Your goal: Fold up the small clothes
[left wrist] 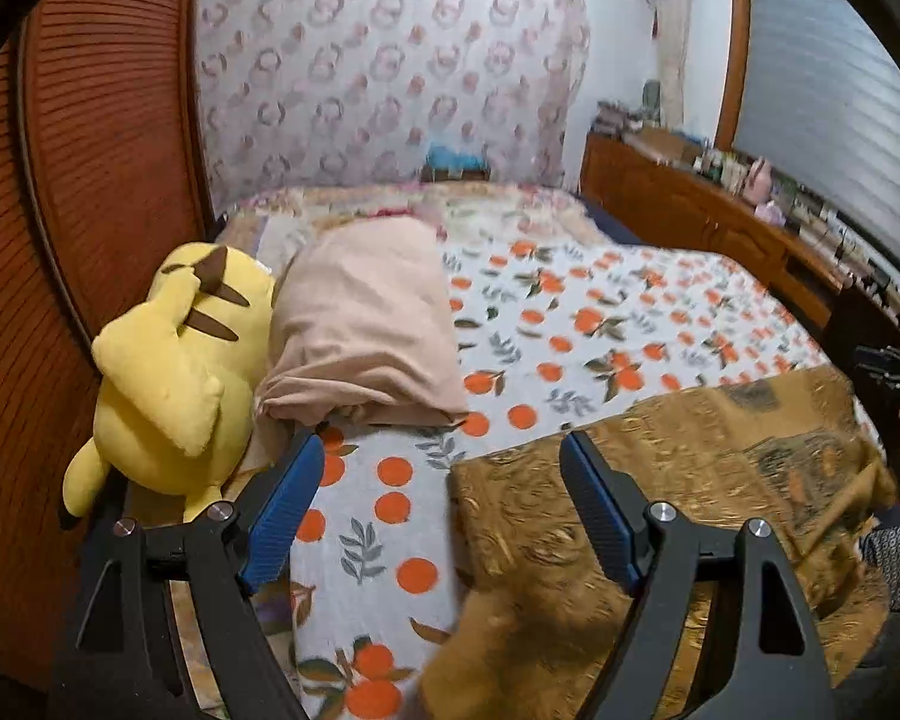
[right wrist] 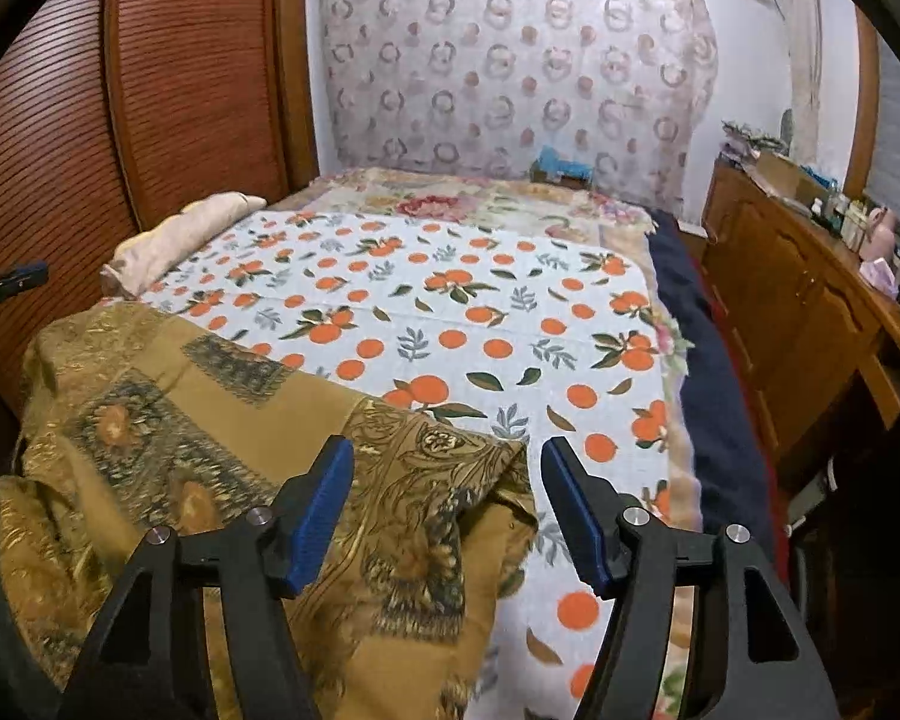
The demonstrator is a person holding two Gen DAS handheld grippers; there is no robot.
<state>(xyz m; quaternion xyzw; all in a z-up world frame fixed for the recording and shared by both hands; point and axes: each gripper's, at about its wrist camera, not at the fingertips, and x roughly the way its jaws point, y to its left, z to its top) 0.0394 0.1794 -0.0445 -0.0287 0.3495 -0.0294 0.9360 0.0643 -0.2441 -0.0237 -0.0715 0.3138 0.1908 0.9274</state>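
Note:
A brown-gold patterned garment (left wrist: 660, 480) lies spread on the near part of the bed, over the orange-print sheet (left wrist: 570, 330). It also shows in the right wrist view (right wrist: 210, 420), rumpled at its right corner. My left gripper (left wrist: 444, 462) is open and empty, hovering over the garment's left edge. My right gripper (right wrist: 447, 468) is open and empty, hovering over the garment's right corner. The left gripper's tip shows at the left edge of the right wrist view (right wrist: 12, 282).
A yellow plush toy (left wrist: 174, 372) and a pink pillow (left wrist: 366, 324) lie at the bed's left side by the wooden wardrobe (left wrist: 90, 180). A wooden dresser (right wrist: 810, 312) with small items stands right of the bed. A patterned curtain (right wrist: 510, 60) hangs behind.

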